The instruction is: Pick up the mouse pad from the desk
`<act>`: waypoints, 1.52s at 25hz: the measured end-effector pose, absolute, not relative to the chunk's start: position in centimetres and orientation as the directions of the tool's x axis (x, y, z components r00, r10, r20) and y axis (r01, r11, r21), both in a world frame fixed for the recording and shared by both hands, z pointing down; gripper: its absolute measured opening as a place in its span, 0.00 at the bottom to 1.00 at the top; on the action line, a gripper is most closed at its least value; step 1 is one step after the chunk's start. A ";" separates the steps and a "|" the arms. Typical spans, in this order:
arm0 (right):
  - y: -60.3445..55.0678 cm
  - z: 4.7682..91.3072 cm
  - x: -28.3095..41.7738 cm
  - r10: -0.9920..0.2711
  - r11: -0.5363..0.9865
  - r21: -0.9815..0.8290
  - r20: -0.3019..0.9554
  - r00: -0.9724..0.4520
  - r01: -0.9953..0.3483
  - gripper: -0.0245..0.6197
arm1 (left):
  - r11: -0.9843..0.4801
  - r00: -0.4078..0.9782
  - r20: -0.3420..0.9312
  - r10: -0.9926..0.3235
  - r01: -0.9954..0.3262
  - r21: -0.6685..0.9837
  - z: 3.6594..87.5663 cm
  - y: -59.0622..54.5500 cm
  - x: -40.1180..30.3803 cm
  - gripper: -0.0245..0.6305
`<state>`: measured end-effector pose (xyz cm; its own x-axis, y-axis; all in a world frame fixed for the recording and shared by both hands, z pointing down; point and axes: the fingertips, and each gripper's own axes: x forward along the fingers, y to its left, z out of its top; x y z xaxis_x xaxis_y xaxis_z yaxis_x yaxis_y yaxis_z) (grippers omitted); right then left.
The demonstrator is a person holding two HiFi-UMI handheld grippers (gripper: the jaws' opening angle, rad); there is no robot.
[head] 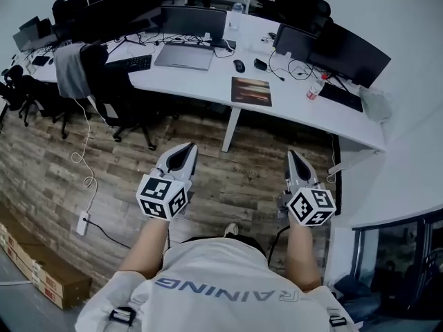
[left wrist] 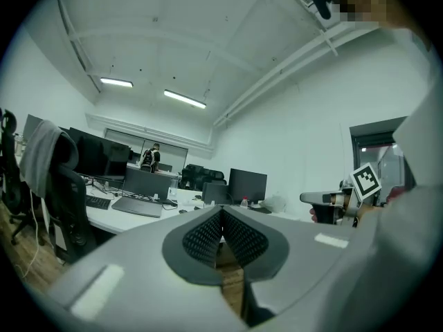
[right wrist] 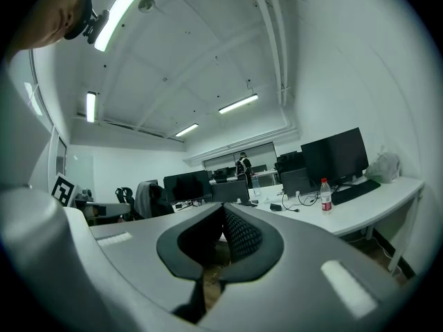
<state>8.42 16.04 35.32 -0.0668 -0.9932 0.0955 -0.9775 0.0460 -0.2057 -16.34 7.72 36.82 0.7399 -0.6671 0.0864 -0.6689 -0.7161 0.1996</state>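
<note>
A brown, dark-patterned mouse pad (head: 250, 91) lies flat near the front edge of the white desk (head: 297, 113). Both grippers hang over the wooden floor, well short of the desk. My left gripper (head: 188, 148) is shut with nothing in it, its tips (left wrist: 222, 211) pointing level toward the desk. My right gripper (head: 293, 154) is shut and empty too, with the jaw tips (right wrist: 223, 207) meeting. The pad is hidden behind the jaws in both gripper views.
On the desk stand a laptop (head: 184, 56), a black mouse (head: 239, 66), monitors (head: 349, 52), a keyboard (head: 129, 63) and a red-capped bottle (head: 315, 87). An office chair with a grey garment (head: 97, 81) stands left of the pad. A cable and power strip (head: 82, 222) lie on the floor.
</note>
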 end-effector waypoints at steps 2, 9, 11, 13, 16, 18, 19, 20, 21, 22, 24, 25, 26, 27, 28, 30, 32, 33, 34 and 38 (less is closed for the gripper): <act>14.6 35.3 11.5 -0.992 0.055 -0.202 0.100 -0.076 -0.978 0.06 | -0.711 0.733 0.095 -0.673 -0.677 0.188 36.8 6.4 -13.3 0.04; 11.4 39.3 19.9 -0.974 0.086 -0.180 0.192 -0.121 -0.980 0.06 | -0.689 0.708 0.136 -0.693 -0.706 0.160 37.7 2.6 -4.6 0.04; 9.9 40.4 21.2 -0.967 0.101 -0.199 0.211 -0.143 -0.975 0.06 | -0.683 0.702 0.153 -0.696 -0.712 0.163 38.1 1.9 -2.9 0.04; 8.7 41.1 22.2 -0.961 0.109 -0.218 0.225 -0.159 -0.970 0.06 | -0.681 0.702 0.175 -0.691 -0.713 0.170 38.7 1.3 -1.5 0.04; 6.9 42.1 23.1 -0.954 0.123 -0.231 0.242 -0.179 -0.965 0.06 | -0.672 0.696 0.195 -0.692 -0.718 0.179 39.6 -0.1 -0.1 0.04; 5.5 43.0 23.8 -0.948 0.122 -0.244 0.258 -0.185 -0.962 0.06 | -0.661 0.688 0.205 -0.696 -0.726 0.190 40.3 -1.6 0.5 0.04; 4.8 43.4 24.1 -0.946 0.119 -0.249 0.266 -0.186 -0.961 0.06 | -0.658 0.687 0.209 -0.696 -0.727 0.197 40.6 -2.4 0.8 0.04; 3.9 43.8 24.3 -0.944 0.118 -0.251 0.273 -0.187 -0.961 0.06 | -0.657 0.687 0.213 -0.695 -0.727 0.201 40.9 -3.2 1.1 0.04; 3.0 44.0 24.6 -0.942 0.117 -0.249 0.277 -0.187 -0.961 0.06 | -0.656 0.687 0.216 -0.693 -0.726 0.205 41.3 -4.1 1.4 0.04; 1.9 44.1 24.8 -0.942 0.117 -0.244 0.280 -0.185 -0.963 0.06 | -0.656 0.689 0.217 -0.692 -0.725 0.209 41.6 -5.2 1.6 0.04; -0.5 44.1 25.1 -0.943 0.114 -0.234 0.281 -0.179 -0.966 0.06 | -0.657 0.693 0.217 -0.688 -0.721 0.218 42.2 -7.5 1.9 0.04; -1.6 44.2 25.2 -0.943 0.110 -0.229 0.284 -0.174 -0.967 0.06 | -0.660 0.696 0.217 -0.684 -0.718 0.223 42.5 -8.7 2.1 0.04; -2.7 44.2 25.3 -0.942 0.105 -0.223 0.289 -0.169 -0.969 0.06 | -0.663 0.701 0.218 -0.679 -0.714 0.227 42.7 -9.9 2.3 0.04; -3.7 44.3 25.5 -0.941 0.100 -0.218 0.296 -0.163 -0.971 0.06 | -0.667 0.706 0.220 -0.673 -0.708 0.230 42.9 -11.1 2.6 0.04; -4.9 44.3 25.7 -0.941 0.093 -0.214 0.301 -0.156 -0.972 0.06 | -0.674 0.713 0.222 -0.665 -0.701 0.232 43.0 -12.4 2.9 0.04; -7.7 43.9 26.0 -0.942 0.079 -0.208 0.305 -0.141 -0.975 0.06 | -0.695 0.733 0.225 -0.642 -0.681 0.233 43.0 -14.9 3.8 0.04; -10.6 43.5 26.1 -0.944 0.068 -0.201 0.303 -0.128 -0.977 0.06 | -0.717 0.754 0.229 -0.616 -0.657 0.233 43.2 -17.4 4.5 0.04; -12.0 43.4 25.9 -0.945 0.065 -0.198 0.302 -0.124 -0.978 0.06 | -0.725 0.761 0.231 -0.606 -0.648 0.234 43.3 -18.7 4.7 0.04; -13.3 43.4 25.7 -0.945 0.063 -0.196 0.303 -0.122 -0.978 0.06 | -0.729 0.766 0.233 -0.599 -0.643 0.237 43.5 -20.0 4.7 0.04; -18.3 44.2 25.0 -0.936 0.060 -0.184 0.331 -0.120 -0.981 0.06 | -0.730 0.771 0.231 -0.594 -0.637 0.249 44.0 -25.5 4.6 0.04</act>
<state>25.01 -18.29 44.17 -0.1197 -0.9359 0.3312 -0.9811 0.0605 -0.1837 4.56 -25.45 44.05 0.7707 -0.5939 0.2309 -0.6368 -0.7297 0.2489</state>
